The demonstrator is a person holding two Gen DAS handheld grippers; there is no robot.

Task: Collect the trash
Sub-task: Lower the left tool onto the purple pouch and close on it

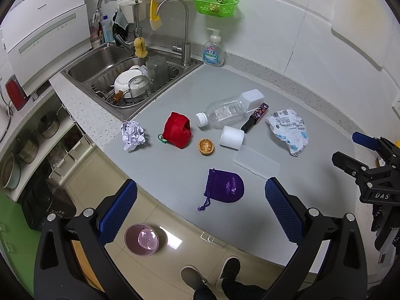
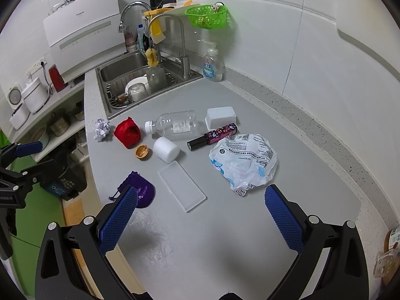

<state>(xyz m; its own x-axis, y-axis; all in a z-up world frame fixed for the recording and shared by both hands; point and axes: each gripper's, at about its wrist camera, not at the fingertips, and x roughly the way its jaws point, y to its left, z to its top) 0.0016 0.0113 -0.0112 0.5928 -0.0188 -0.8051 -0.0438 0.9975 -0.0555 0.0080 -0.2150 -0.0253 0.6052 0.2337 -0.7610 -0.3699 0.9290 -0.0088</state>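
Observation:
On the grey mat (image 1: 175, 175) lie a crumpled paper ball (image 1: 133, 134), an empty clear bottle (image 1: 222, 113), a walnut shell (image 1: 206, 146), a white foam roll (image 1: 231, 137) and a crumpled plastic wrapper (image 1: 288, 130) (image 2: 243, 160). A red pouch (image 1: 177, 130) and a purple pouch (image 1: 223, 186) lie among them. My left gripper (image 1: 200, 208) is open above the counter's front edge, just short of the purple pouch. My right gripper (image 2: 200, 210) is open and empty over bare mat, near the wrapper. A pink bin (image 1: 141, 239) stands on the floor below.
A sink (image 1: 130, 75) with a dish rack sits at the back left, a soap bottle (image 1: 213, 50) beside it. A clear flat lid (image 2: 181, 186), a white tub (image 2: 221, 118) and a dark patterned tube (image 2: 212, 136) also lie on the mat. A person's shoes (image 1: 212, 272) stand by the counter.

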